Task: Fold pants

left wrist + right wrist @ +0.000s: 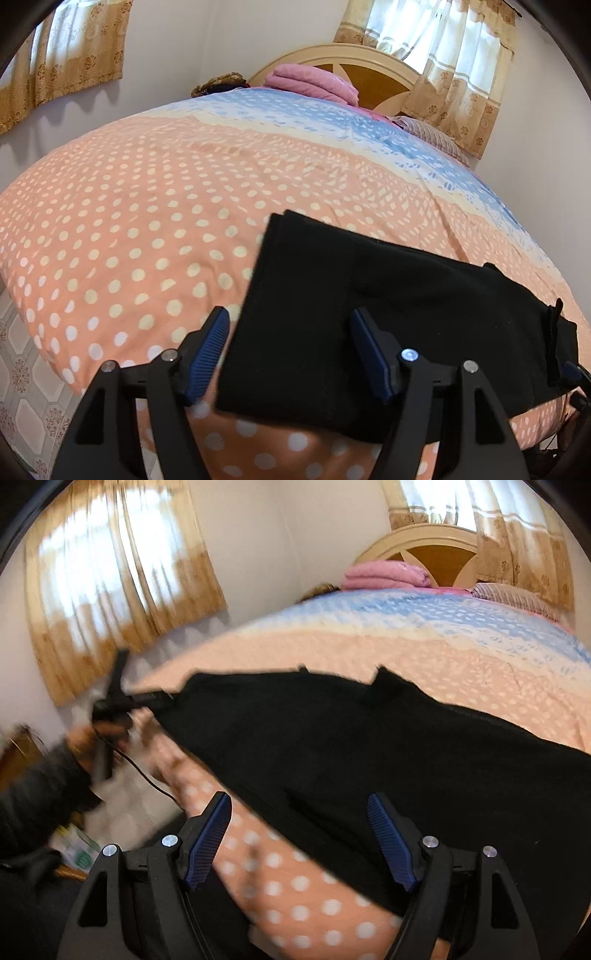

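While both the left gripper (291, 350) and right gripper (301, 836) hover with fingers apart — gripping nothing — a shallow pinch could drag the black pants (369, 280) askew.

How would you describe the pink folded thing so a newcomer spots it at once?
Start at the bed's rounded headboard by the curtained window. Right against it, at the blue end of the bedspread, lies a folded pink blanket. It is the only solid pink bundle; the pants are black.
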Available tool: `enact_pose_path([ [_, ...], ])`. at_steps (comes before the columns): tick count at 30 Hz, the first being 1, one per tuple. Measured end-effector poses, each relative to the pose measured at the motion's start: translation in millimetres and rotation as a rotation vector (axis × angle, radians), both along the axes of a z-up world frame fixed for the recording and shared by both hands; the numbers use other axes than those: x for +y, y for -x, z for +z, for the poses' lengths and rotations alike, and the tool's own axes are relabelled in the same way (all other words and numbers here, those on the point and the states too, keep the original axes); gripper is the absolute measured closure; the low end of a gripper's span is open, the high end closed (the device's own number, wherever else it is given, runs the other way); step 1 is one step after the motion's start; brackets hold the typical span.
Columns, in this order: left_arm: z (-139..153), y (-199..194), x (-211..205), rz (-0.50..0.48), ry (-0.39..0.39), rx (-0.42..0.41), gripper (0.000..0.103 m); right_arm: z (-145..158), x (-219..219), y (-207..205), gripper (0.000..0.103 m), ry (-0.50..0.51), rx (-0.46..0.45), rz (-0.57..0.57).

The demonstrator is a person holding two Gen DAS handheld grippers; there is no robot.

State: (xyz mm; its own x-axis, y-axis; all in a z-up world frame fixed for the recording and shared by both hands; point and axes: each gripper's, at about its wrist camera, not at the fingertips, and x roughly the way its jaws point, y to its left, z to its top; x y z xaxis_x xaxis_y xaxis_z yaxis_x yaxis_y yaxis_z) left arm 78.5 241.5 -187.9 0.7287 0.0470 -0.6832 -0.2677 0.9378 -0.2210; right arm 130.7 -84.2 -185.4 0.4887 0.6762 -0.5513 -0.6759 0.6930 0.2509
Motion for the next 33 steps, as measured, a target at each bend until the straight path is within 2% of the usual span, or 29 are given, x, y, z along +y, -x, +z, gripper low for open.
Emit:
enact_pose_path([
  [3, -3, 1, 2, -0.021, 0.019, 0.003, 0.035, 1, -1, 1, 0.025, 0.000, -0.009, -0.025],
  [7, -1, 3, -5, -0.037, -0.028, 0.020, 0.042, -3, -3, 2, 0.025, -0.009, 0.002, -0.055],
  [10, 0, 4, 2, -0.030, 0.012, 0.012, 0.050, -4, -3, 2, 0.025, -0.023, 0.006, -0.067],
  [12, 4, 8, 3, -0.035, 0.030, -0.005, 0.064, -3, -5, 3, 0.025, -0.038, -0.001, -0.075],
  [14, 9, 9, -1, -0.031, 0.019, -0.025, 0.065, -2, -7, 4, 0.025, -0.054, -0.004, -0.082],
  [17, 7, 4, -3, -0.038, -0.007, -0.008, 0.064, -4, -9, 3, 0.025, -0.065, 0.005, -0.082],
  [19, 0, 4, 4, -0.005, 0.026, -0.015, 0.051, -6, -8, 3, 0.025, -0.057, 0.006, -0.081],
  [22, -5, 6, 8, -0.006, 0.049, -0.032, 0.049, -8, -7, 5, 0.025, -0.052, 0.008, -0.079],
  [24, -4, 7, 9, -0.024, 0.056, -0.031, 0.058, -9, -7, 6, 0.025, -0.050, 0.006, -0.079],
  [27, -1, 11, 16, -0.045, 0.134, -0.059, 0.073, -8, -8, 6, 0.025, -0.052, 0.007, -0.082],
  [31, -1, 17, 24, -0.040, 0.263, -0.126, 0.079, -9, -10, 5, 0.025, -0.054, 0.010, -0.090],
  [33, 1, 19, 24, -0.044, 0.286, -0.152, 0.080, -9, -10, 5, 0.025, -0.057, 0.011, -0.094],
])
